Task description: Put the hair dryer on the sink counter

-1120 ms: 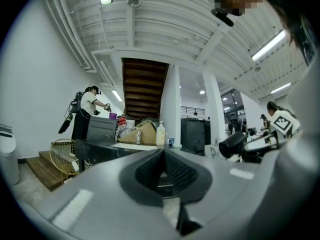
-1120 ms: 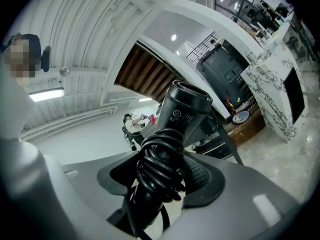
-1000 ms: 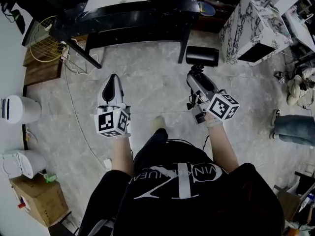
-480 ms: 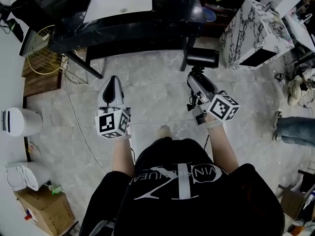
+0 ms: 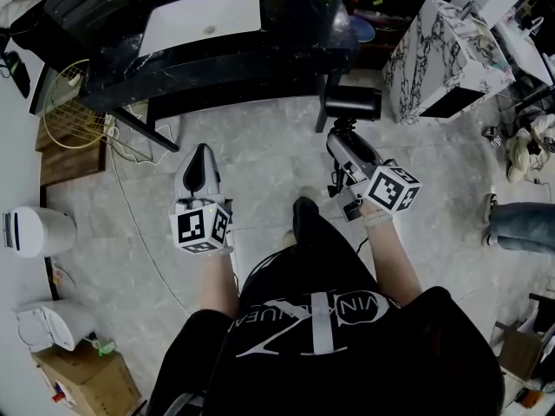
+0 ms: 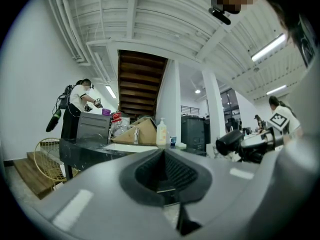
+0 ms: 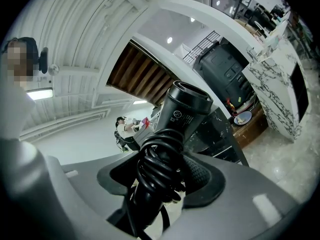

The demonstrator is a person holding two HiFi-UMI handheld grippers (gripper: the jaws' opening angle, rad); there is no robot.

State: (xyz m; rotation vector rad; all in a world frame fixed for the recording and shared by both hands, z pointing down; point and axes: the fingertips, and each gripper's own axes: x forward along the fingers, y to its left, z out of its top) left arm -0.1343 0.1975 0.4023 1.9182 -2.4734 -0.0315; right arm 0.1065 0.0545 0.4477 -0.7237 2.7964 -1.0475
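The right tool (image 5: 345, 139) grips the black hair dryer (image 5: 353, 102) by its handle. Its 2 jaws stand wide and press on the handle and on the black cord (image 7: 157, 169) coiled around it. The dryer's barrel points away from the person and hangs over the pale tiled floor (image 5: 260, 146), just in front of the black bench (image 5: 295, 37) and near its right front leg. It does not touch the bench.

The left tool (image 5: 201, 156) is held level beside it, well apart from the dryer. Its jaws are drawn together at the tips with nothing between them.

A white sink basin (image 5: 204, 20) is set into the bench top, and a soap bottle (image 6: 161, 132) stands on the bench behind it. A wire basket (image 5: 74, 102) sits at the bench's left end and a marbled cabinet (image 5: 442, 50) at its right. 1 of the person's feet (image 5: 303, 211) is forward between the 2 tools.
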